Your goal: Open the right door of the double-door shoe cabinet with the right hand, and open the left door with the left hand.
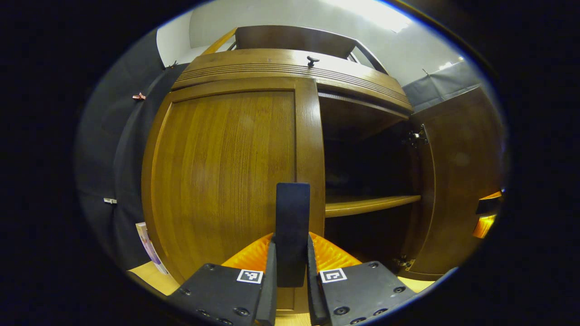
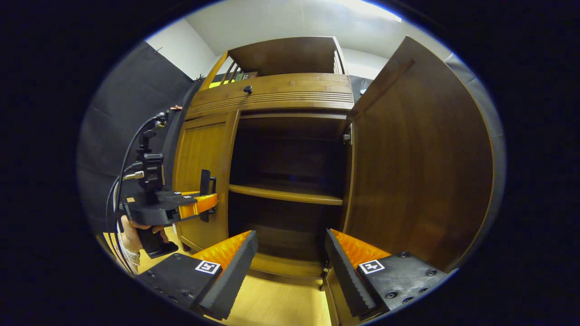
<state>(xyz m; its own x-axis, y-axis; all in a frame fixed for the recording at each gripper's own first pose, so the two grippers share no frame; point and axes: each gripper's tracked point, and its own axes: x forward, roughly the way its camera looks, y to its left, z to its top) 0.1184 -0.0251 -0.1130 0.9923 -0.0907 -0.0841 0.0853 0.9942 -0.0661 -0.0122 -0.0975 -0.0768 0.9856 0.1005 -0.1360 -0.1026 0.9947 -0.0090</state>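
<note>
The wooden shoe cabinet (image 1: 290, 68) fills the left gripper view. Its left door (image 1: 222, 181) is flat against the frame. A dark upright handle (image 1: 292, 203) on that door's right edge sits between the fingers of my left gripper (image 1: 292, 246), which is shut on it. The right door (image 1: 457, 181) is swung wide open. In the right gripper view, my right gripper (image 2: 290, 267) is open with nothing in it, low in front of the open compartment, with the right door (image 2: 417, 172) beside it. A hand holds the left gripper (image 2: 206, 201) at the left door (image 2: 199, 158).
Inside the open half is a shelf (image 2: 285, 194) with dark space above and below. A small knob (image 2: 248, 89) sits on the top panel, under a wooden rack (image 2: 285, 54). Black cloth wall (image 2: 131, 104) hangs to the left. The floor (image 2: 276, 303) is light wood.
</note>
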